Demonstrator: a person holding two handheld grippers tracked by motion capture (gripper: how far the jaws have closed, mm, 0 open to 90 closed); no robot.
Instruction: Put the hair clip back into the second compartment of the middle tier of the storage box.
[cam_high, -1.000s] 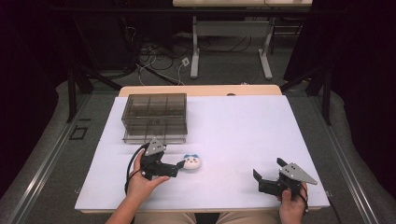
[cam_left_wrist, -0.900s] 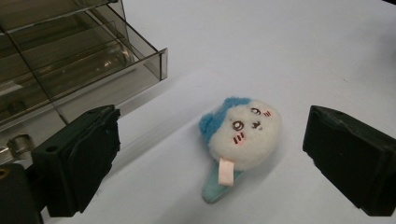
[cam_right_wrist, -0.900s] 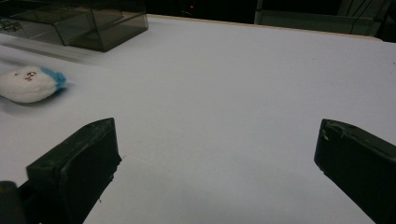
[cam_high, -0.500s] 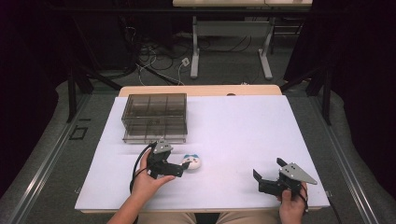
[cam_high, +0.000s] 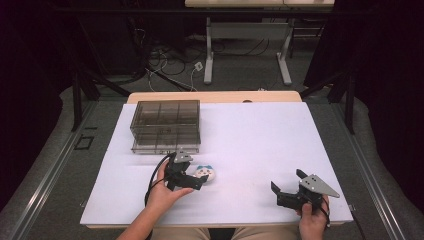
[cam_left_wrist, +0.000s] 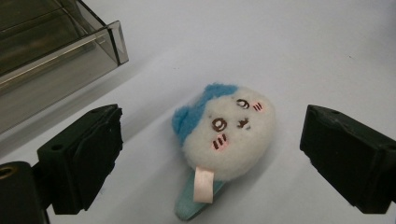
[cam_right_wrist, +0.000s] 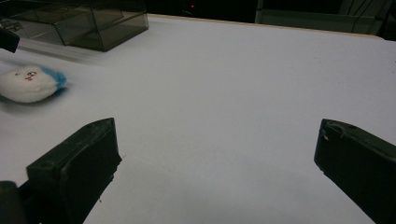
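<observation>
The plush toy (cam_left_wrist: 226, 133) is lying face-up on the white table (cam_high: 260, 135), its long axis running from blue ears at 11 o'clock to tab at 6 in the left gripper view. The left gripper (cam_high: 192, 180) is straddling it, jaws wide but just been closing, touching nothing. The right gripper (cam_high: 286, 189) is sitting gaping and empty at 3 o'clock, well apart. The smoky compartment box (cam_high: 166, 125) is lying at 11.

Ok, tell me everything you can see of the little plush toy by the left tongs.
The plush toy is a small rounded head of white fuzzy fabric with a blue tuft on one side, stitched eyes and pink cheek marks. A pale ribbon loop and a light blue flat piece stick out from under it. It lies face up on the white table, between the open left tongs, whose pads stand clear of it, near the smoky plastic box.
</observation>
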